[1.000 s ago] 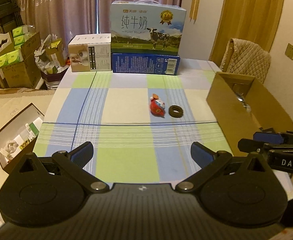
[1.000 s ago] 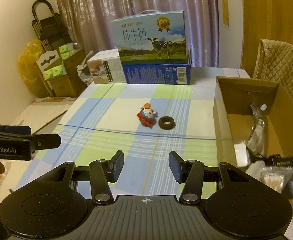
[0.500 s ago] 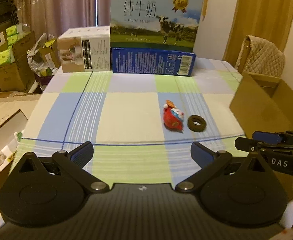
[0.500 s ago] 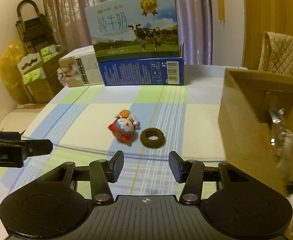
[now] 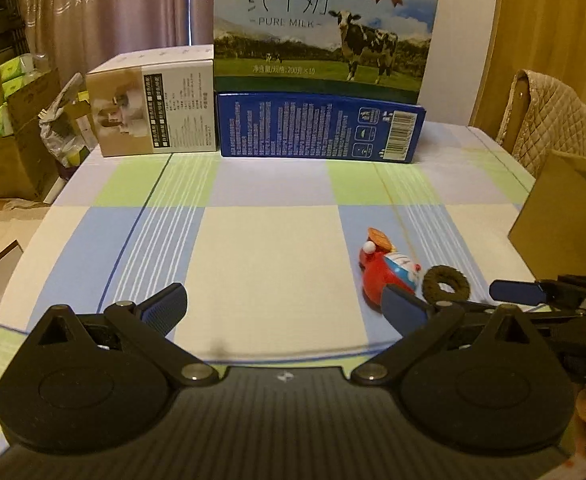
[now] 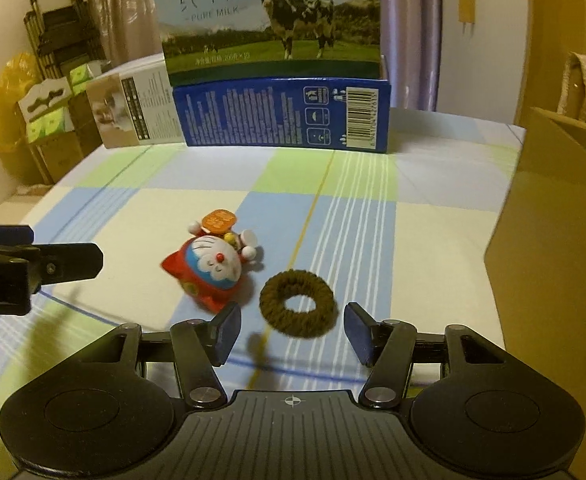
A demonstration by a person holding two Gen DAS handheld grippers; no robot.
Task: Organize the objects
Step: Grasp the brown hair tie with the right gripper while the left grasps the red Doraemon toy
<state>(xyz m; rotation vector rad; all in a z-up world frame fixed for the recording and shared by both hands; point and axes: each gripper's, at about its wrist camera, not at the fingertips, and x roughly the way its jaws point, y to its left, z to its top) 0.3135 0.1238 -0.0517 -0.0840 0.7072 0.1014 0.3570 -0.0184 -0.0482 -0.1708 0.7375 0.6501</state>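
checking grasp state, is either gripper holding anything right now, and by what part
Nothing is held. The left gripper is open and empty; the right gripper is opening just short of the brown ring.

Mauve curtains (image 5: pixel 105 12), wooden door (image 5: pixel 553 40), quilted chair (image 5: pixel 549 120)

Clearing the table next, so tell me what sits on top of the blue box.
The Pure Milk carton stands on the blue box, covering most of its top. Anything behind them is hidden.

Left claw (image 5: pixel 283 306) wide open, nothing between pads. Right claw (image 6: pixel 293 330) opening, angled downward.
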